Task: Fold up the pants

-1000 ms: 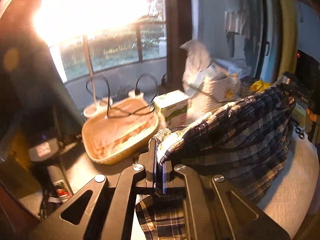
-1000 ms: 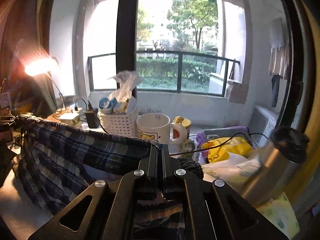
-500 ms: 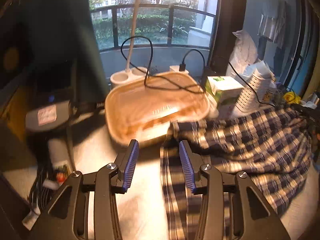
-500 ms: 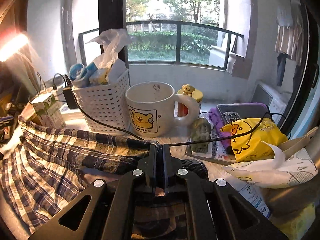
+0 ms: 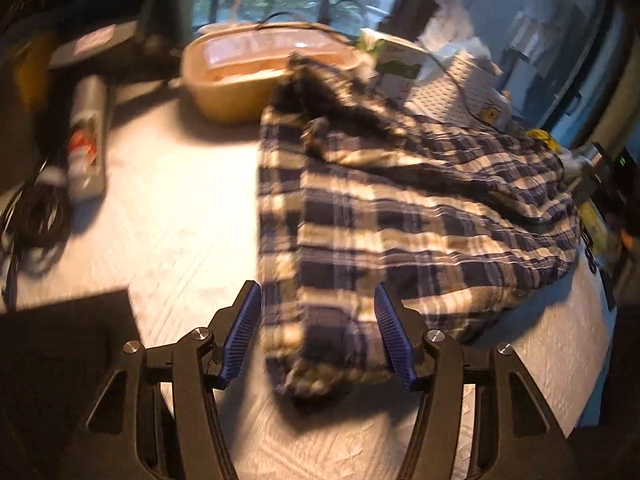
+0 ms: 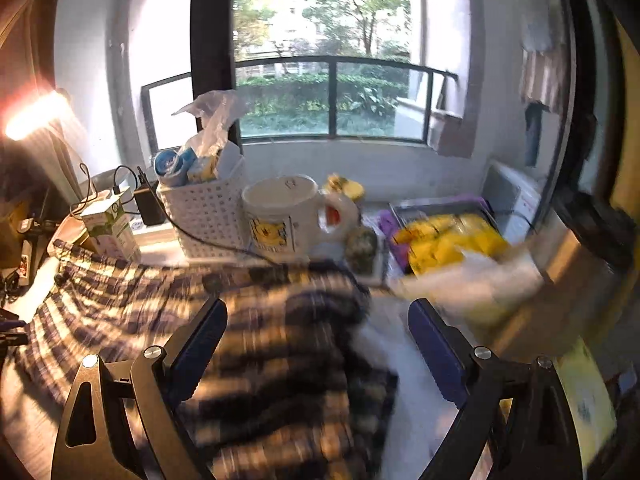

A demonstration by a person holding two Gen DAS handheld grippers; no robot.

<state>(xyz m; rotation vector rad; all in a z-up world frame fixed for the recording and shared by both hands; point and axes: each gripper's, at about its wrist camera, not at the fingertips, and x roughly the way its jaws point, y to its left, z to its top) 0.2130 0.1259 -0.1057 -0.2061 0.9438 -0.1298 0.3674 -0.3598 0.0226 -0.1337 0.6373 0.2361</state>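
Note:
The blue-and-cream plaid pants (image 5: pixel 400 216) lie in a folded heap on the white table (image 5: pixel 168 216). My left gripper (image 5: pixel 318 336) is open and empty, its blue pads on either side of the near end of the heap. In the right wrist view the pants (image 6: pixel 248 340) lie blurred under my right gripper (image 6: pixel 318 344), which is open and empty above the cloth's right edge.
A tan tray (image 5: pixel 256 68) and a carton (image 5: pixel 396 60) stand behind the pants. A white basket (image 6: pixel 204 216), a mug (image 6: pixel 284 216), a yellow bag (image 6: pixel 448 240) and a metal flask (image 6: pixel 576 280) crowd the back and right. Cables and a remote (image 5: pixel 86 136) lie left.
Both grippers have let go of the pants: the left opened half a second ago, the right just now. The pants dropped onto the table in a folded heap. Both grippers have drawn back.

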